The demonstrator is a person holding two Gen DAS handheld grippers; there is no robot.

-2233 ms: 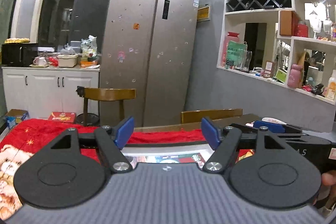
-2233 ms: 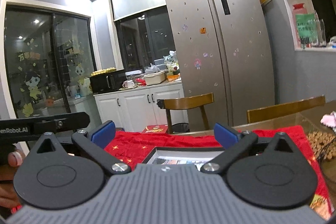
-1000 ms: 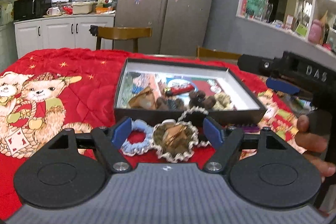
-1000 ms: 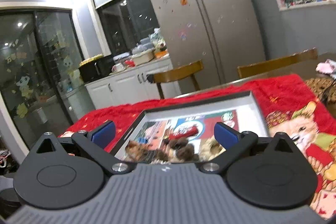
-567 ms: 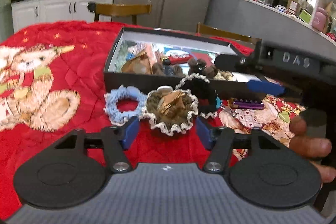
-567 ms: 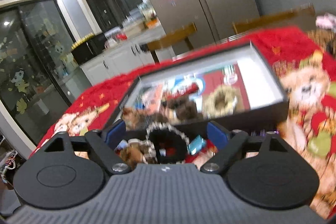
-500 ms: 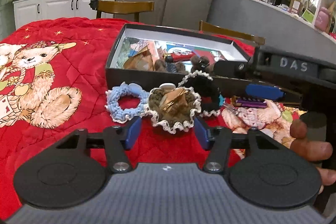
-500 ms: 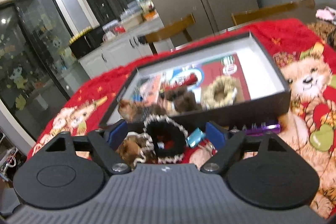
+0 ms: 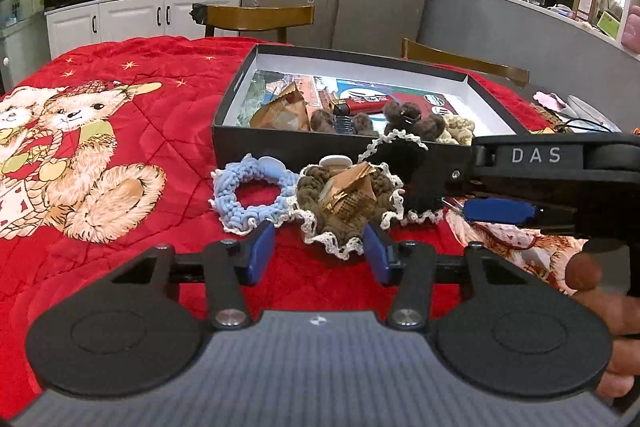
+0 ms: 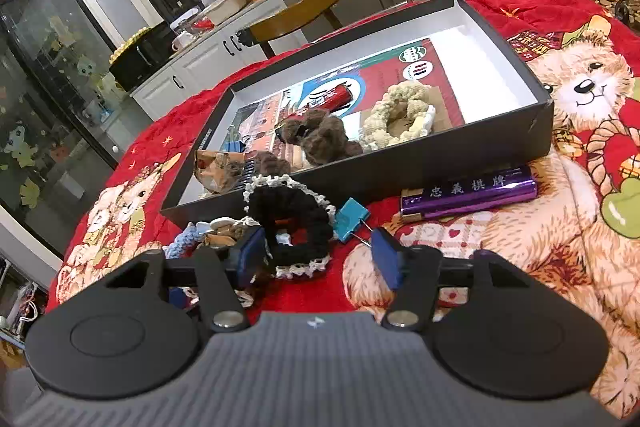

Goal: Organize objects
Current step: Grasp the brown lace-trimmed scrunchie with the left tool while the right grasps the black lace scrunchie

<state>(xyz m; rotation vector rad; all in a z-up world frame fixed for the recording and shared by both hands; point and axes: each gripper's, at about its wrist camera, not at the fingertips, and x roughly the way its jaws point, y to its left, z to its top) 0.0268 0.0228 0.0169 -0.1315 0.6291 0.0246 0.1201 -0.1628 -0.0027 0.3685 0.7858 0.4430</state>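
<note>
Left hand-held gripper [image 9: 319, 250] hovers with jaws spread and nothing between them, just short of the brown scrunchie [image 9: 347, 201] with a white lace edge. Beside that lie a blue scrunchie [image 9: 251, 195] and a black scrunchie [image 10: 291, 223], all on the red blanket [image 9: 160, 91] covering the table, in front of the black box [image 10: 460, 151]. Right hand-held gripper [image 10: 320, 255] is likewise released, its fingers flanking the black scrunchie's near edge. A purple card pack [image 10: 470, 195] lies against the box wall.
</note>
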